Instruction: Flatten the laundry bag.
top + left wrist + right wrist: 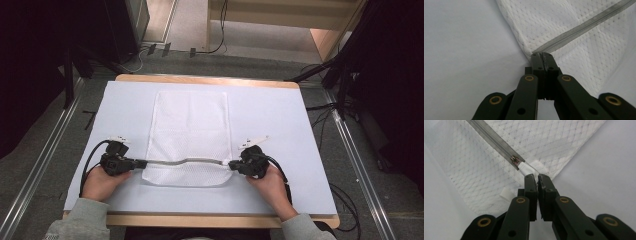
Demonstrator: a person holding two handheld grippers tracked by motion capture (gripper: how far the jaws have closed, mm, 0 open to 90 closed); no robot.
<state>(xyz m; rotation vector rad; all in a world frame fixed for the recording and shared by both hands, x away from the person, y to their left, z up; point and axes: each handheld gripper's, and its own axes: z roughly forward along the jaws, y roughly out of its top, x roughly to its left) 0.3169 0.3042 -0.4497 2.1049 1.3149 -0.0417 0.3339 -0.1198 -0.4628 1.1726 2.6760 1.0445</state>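
2 grippers pinch the near end of a white mesh bag [189,135] lying on the bench [300,170]: left gripper [141,163] clenched on its zipper [187,161] end, right gripper [232,165] clenched on the zipper pull [527,169].

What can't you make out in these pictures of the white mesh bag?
- Zipper end, left gripper view: hidden inside the shut left tool.
- Zipper pull, right gripper view: its tip is covered by the shut right tool.
- Bag contents: the mesh shows nothing inside.
- Slider, high view: too small.
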